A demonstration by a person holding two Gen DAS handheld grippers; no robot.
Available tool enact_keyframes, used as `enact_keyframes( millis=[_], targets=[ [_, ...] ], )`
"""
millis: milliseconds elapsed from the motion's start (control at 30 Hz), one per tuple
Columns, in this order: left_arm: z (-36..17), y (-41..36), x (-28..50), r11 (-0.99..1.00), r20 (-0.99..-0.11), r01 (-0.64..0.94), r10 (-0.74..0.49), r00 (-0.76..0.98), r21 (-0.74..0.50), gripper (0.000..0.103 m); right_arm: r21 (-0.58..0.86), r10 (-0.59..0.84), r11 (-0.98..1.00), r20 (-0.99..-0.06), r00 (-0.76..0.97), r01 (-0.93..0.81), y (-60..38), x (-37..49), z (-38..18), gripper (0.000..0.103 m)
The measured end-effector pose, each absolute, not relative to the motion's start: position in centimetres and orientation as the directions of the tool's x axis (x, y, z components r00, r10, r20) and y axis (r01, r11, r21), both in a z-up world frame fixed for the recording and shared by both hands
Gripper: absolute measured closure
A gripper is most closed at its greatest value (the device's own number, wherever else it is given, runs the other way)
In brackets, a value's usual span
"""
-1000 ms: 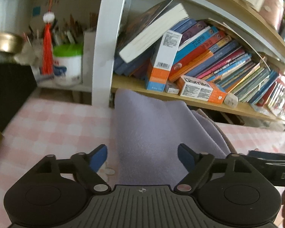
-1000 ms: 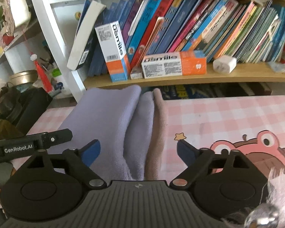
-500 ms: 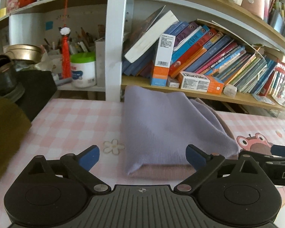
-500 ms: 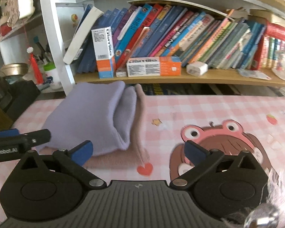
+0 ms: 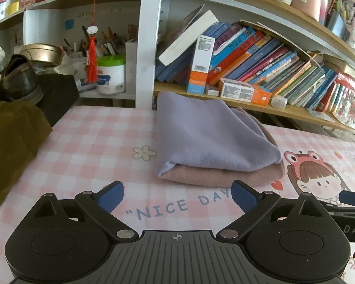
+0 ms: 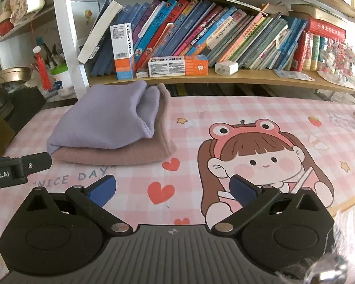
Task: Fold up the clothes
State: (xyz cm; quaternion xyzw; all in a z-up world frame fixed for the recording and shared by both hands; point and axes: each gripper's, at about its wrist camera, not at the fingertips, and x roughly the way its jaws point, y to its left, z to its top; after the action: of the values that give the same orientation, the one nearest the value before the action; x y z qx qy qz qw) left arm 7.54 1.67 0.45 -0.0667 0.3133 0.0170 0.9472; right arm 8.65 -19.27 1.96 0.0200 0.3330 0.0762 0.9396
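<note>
A folded lilac cloth [image 5: 208, 137] [image 6: 106, 118] lies on top of a folded dusty-pink cloth [image 5: 224, 177] [image 6: 120, 153], stacked at the back of the pink checked table mat. My left gripper [image 5: 177, 195] is open, its blue pads empty, hovering in front of the stack's near edge and apart from it. My right gripper [image 6: 172, 188] is open too and holds nothing; it hangs over the mat to the right of the stack. Each gripper's black body shows at the edge of the other's view.
A bookshelf [image 6: 201, 78] full of books and boxes runs behind the stack. An olive-brown cloth [image 5: 11, 146] and a dark shoe [image 5: 19, 80] lie at the left. The mat [image 6: 260, 118] carries a cartoon girl print at the right.
Both grippers have drawn back from the stack toward the table's near edge and their jaws widened. The folded cloths, earlier between the fingers, now lie free ahead of them.
</note>
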Motion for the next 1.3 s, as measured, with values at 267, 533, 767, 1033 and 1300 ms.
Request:
enact_keyframes(
  millis=[267,533,767,1033,1300],
  targets=[
    [0.7,1.8,7.2,0.989,-0.594,-0.065,-0.028,0.804,-0.134,0.004,0.078,0.156,0.987,-0.624,0.766,-0.138,-19.1,8.4,2.2,0.000],
    [0.5,2.0,7.2,0.989,-0.602,-0.079,-0.013,0.798,-0.126,0.004,0.076,0.158,0.987,-0.637,0.754,-0.143,-18.7,8.7,2.0,0.000],
    [0.3,1.8,7.2,0.992,-0.607,-0.084,0.010,0.794,-0.094,0.000,0.075,0.157,0.987,-0.646,0.747,-0.142,-18.4,8.8,1.9,0.000],
    [0.3,1.9,7.4,0.991,-0.617,-0.075,-0.011,0.787,-0.112,0.000,0.073,0.156,0.987,-0.652,0.742,-0.144,-18.2,8.9,1.7,0.000],
    [0.0,2.2,7.5,0.991,-0.619,-0.078,-0.005,0.785,-0.107,0.000,0.070,0.145,0.989,-0.657,0.740,-0.131,-18.2,9.0,1.5,0.000]
  ],
)
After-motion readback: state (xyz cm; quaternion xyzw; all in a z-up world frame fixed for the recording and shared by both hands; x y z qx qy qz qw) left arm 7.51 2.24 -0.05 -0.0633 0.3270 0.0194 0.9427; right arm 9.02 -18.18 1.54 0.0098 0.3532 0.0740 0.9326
